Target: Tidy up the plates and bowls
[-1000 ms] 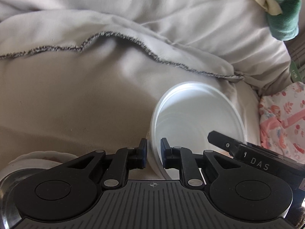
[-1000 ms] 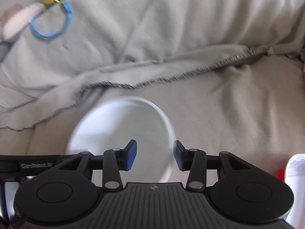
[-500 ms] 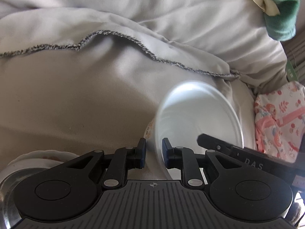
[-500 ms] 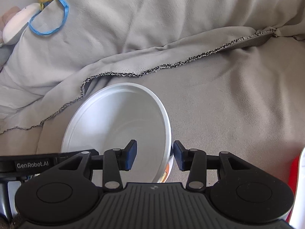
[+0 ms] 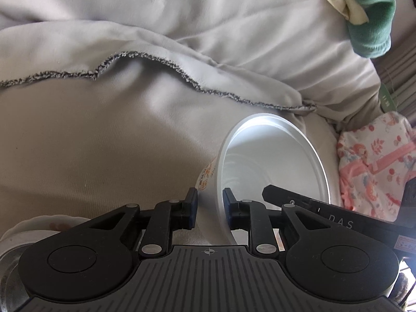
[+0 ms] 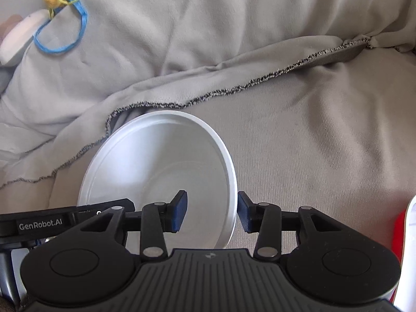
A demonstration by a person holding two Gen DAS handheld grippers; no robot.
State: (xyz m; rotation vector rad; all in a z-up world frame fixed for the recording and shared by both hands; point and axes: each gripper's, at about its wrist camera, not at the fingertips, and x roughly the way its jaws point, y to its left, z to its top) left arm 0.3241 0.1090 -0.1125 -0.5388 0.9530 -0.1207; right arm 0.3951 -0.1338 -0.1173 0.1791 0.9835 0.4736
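The white bowl [image 5: 273, 166] looks like smooth plastic with a soft sheen inside (its outer wall carries orange print). The grey blanket [image 5: 130, 135] is matt woven cloth with a rough frayed hem. The gripper fingers [image 6: 179, 214] are matt black plastic with dark blue pads.

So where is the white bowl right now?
The white bowl is tilted above the grey blanket, its rim pinched by the left gripper; the open right gripper straddles the opposite rim.

A white disposable bowl [image 5: 273, 171] with orange print outside is tilting on its side above the grey blanket [image 5: 104, 143].
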